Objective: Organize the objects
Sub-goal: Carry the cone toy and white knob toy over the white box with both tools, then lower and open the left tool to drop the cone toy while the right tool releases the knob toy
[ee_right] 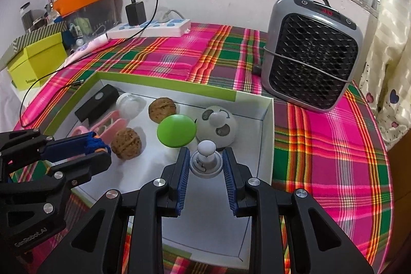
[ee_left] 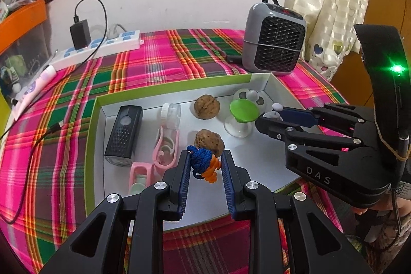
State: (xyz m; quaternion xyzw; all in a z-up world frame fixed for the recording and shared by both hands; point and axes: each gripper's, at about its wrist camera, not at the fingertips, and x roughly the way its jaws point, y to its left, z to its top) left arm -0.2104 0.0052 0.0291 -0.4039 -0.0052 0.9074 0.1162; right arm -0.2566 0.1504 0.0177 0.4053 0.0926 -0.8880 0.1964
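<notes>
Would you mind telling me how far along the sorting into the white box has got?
Mostly done, it seems: the white box already holds two walnuts, a green-capped piece, a black device and pink holders. In hand: the left gripper carries a blue-and-orange knitted toy, and the right gripper a small grey knobbed piece, both over the box. Left: setting these two down.

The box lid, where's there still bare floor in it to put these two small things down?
The box lid has bare floor along its near edge, in front of the near walnut and the green-capped toy. The far half is crowded: black device, pink clips, far walnut, panda dome.
</notes>
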